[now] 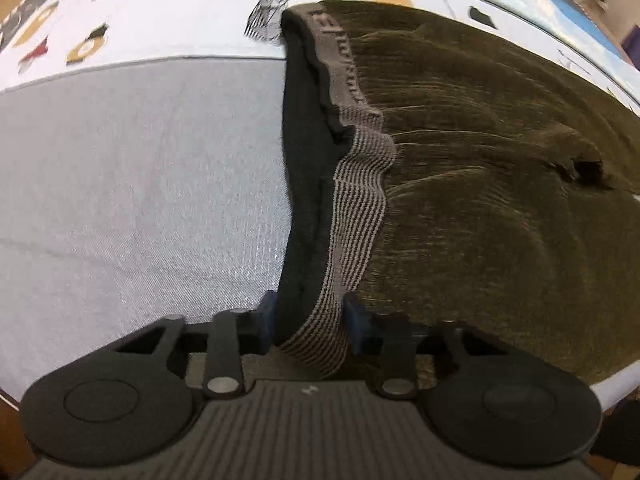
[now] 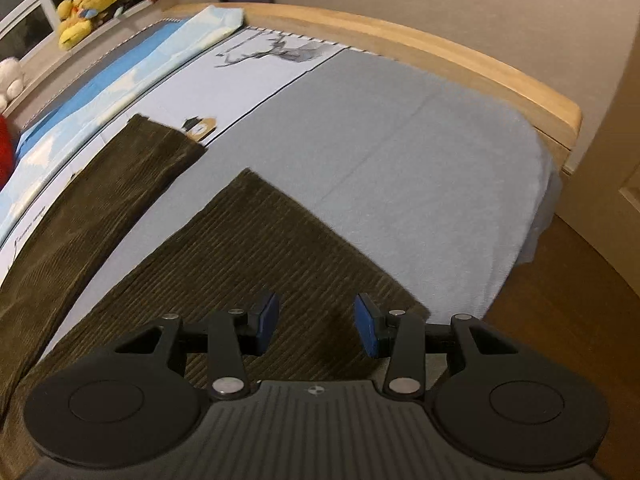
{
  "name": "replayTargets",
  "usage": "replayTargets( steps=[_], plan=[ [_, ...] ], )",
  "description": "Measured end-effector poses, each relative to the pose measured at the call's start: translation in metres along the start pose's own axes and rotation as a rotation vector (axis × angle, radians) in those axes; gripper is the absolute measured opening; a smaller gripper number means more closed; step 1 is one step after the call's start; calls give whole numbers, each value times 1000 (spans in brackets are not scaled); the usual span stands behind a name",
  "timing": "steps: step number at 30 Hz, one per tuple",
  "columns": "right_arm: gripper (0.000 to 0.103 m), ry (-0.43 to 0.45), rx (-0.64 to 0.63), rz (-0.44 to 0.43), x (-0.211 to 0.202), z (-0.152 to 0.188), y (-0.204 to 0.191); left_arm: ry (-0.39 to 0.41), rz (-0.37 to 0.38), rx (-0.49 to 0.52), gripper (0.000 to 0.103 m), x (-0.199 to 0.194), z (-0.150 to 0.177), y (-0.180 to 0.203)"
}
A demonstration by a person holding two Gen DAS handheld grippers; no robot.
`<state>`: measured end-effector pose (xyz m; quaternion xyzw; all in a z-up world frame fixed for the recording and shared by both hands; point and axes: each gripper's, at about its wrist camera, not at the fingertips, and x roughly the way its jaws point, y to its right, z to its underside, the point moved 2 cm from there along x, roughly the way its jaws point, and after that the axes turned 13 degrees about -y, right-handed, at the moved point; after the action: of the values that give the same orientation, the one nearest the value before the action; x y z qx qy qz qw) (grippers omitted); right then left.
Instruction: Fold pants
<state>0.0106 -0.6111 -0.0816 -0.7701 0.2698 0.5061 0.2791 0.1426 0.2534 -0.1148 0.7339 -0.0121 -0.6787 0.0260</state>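
Dark olive corduroy pants lie spread on a bed. Their striped grey waistband runs up the middle of the left wrist view. My left gripper is shut on the near end of that waistband, its blue pads pressing on the fabric. In the right wrist view both pant legs lie flat, the far leg at the left. My right gripper is open and empty just above the near leg's hem.
The bed has a pale grey sheet and a printed white and blue cover with a deer drawing. A wooden bed frame runs along the far side. Plush toys sit on a ledge. Wooden floor lies right.
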Motion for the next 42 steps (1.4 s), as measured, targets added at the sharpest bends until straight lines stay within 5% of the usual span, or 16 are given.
replayTargets(
  steps=[3,7,12,16,18,23,26,29,34,35,37,39,42],
  plan=[
    [44,15,-67,10,-2,4,-16,19,8,-28,18,-8,1,-5],
    [44,16,-116,12,-2,5,-31,43,5,-59,18,-20,5,-13],
    [44,-10,-143,20,4,3,-36,-21,-47,-18,22,-15,5,-1],
    [44,-78,-195,55,16,6,-35,86,-102,-11,25,-41,5,4],
    [44,-111,-199,110,24,7,-30,126,-50,12,25,-49,9,8],
    [44,-161,16,128,35,-1,12,70,76,165,38,-38,13,32],
    [44,-172,142,118,39,-2,33,-82,-71,294,42,-2,21,47],
    [44,-187,230,119,45,0,47,-68,-138,390,44,-2,26,65],
    [44,-212,320,87,53,2,55,17,-37,358,44,-22,18,70],
    [42,-209,326,78,54,2,54,17,-30,359,44,-22,17,71],
    [17,-195,322,56,53,1,51,4,-38,367,46,-18,18,75],
    [6,-161,287,51,49,-1,46,-12,-53,384,46,-14,19,78],
    [4,-87,279,37,39,-9,44,1,-32,386,47,-16,18,81]
  ],
)
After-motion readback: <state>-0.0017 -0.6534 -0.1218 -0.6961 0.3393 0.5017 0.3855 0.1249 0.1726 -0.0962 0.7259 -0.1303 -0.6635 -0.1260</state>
